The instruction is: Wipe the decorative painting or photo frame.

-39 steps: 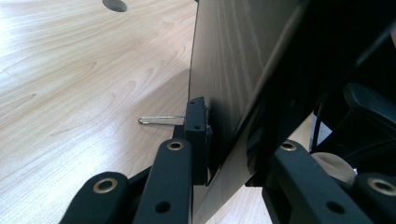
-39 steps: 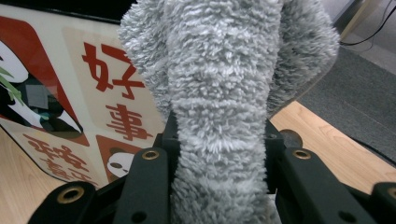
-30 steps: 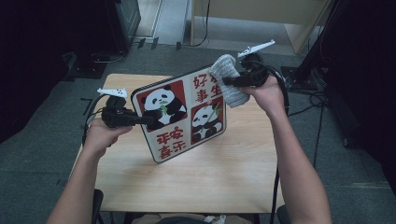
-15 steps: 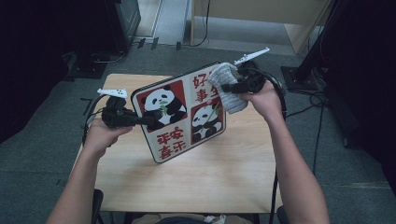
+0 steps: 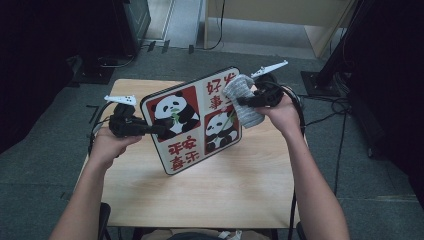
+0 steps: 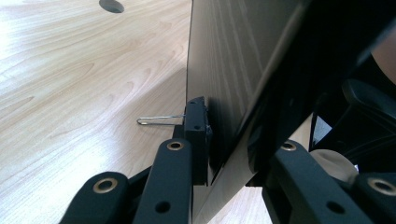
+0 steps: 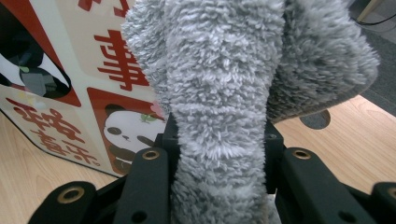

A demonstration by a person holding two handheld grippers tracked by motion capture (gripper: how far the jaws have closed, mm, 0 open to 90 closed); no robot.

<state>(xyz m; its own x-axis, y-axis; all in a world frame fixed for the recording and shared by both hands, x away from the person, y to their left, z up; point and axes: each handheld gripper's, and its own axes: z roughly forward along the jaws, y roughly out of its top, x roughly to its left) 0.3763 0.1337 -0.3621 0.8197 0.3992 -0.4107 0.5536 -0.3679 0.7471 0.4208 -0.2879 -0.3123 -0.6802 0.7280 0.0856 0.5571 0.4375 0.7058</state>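
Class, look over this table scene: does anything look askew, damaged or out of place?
Nothing damaged or spilled. The panda board stands tilted on one corner, but the left gripper clamps its edge while the right gripper presses a grey cloth to its face.

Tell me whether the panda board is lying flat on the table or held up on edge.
Held up, tilted. The panda board stands at a slant, its lower corner at the table, with the left gripper clamped on its left edge.
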